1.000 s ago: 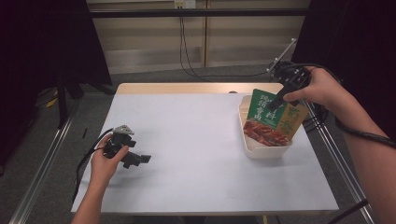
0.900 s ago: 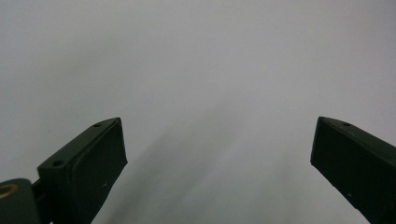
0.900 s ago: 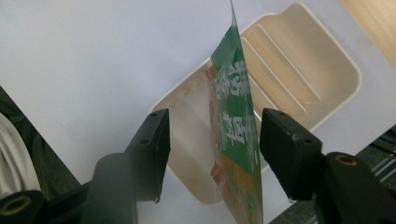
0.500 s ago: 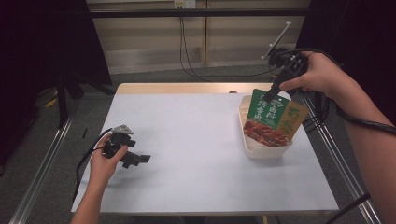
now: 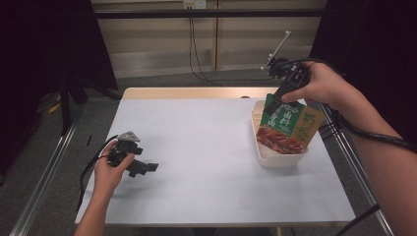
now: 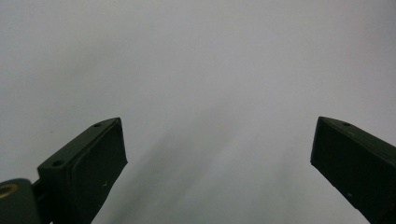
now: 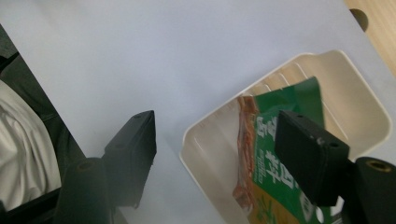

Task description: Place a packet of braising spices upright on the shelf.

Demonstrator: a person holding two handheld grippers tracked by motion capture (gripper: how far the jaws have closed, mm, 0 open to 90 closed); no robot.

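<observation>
A green and orange food pouch stands leaning in a cream plastic tray at the right of the white table. My right gripper hovers just above the pouch's top left corner. Its jaws have just been opening and nothing is between them. From the right gripper view, my right gripper looks down on the pouch in the tray. My left gripper rests low at the table's front left. Its jaws stand wide apart over bare table, as my left gripper shows from its own view.
A wooden strip runs along the table's far edge. Metal rails flank the table on both sides. Cables hang behind it against a pale wall. The person's white clothing lies beyond the table edge.
The right hand has lifted up and back from the pouch's top. Its jaws have spread apart, and the pouch stays leaning in the tray. The left gripper has kept still.
</observation>
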